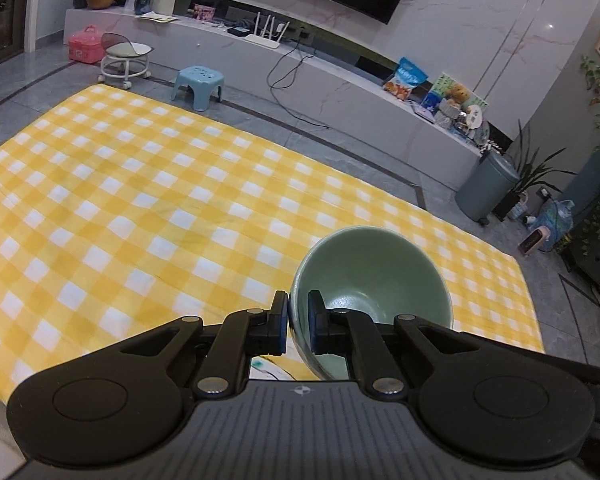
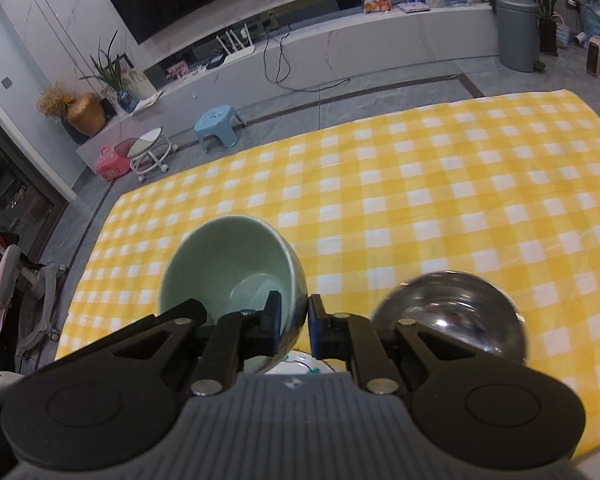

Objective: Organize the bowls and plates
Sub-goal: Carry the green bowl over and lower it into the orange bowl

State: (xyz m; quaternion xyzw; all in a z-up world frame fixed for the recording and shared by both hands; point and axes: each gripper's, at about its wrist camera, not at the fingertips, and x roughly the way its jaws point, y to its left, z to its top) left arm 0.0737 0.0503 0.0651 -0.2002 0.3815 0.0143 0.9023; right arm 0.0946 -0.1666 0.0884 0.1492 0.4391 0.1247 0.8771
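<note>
Left wrist view first: the left tool [image 1: 298,322] is clamped down on the rim of a green bowl [image 1: 374,270], one finger outside the wall and one inside. Pinching the rim like that makes sense, since a bowl this round gives you nothing else to grab. The bowl looks lifted and tipped, its opening facing the camera, over a desk covered in a yellow checked cloth [image 1: 140,200]. Just under the tool there's a sliver of something white with a green pattern [image 1: 266,368], probably a plate, but most of it is hidden so I can't say for sure. The stretch of cloth ahead has nothing else on it.

Right wrist view: pretty much the mirror image. The right tool [image 2: 294,326] is also squeezed shut on the rim of a green bowl [image 2: 230,264], with the wall sandwiched between the two fingers. Can't tell if this is a second bowl or the same one seen from the other side, though the grips suggest two matching bowls. Just to the right, a shiny metal bowl [image 2: 450,312] is near the desk's front edge, blurry, and I can't tell whether it's resting on the yellow checked cloth [image 2: 440,200]. Below the tool, a white plate with green marks [image 2: 300,364] peeks out.

My guess is the green bowl or bowls are about to be nested or set on that plate. Main risk is the rim slipping out of a thin pinch.
</note>
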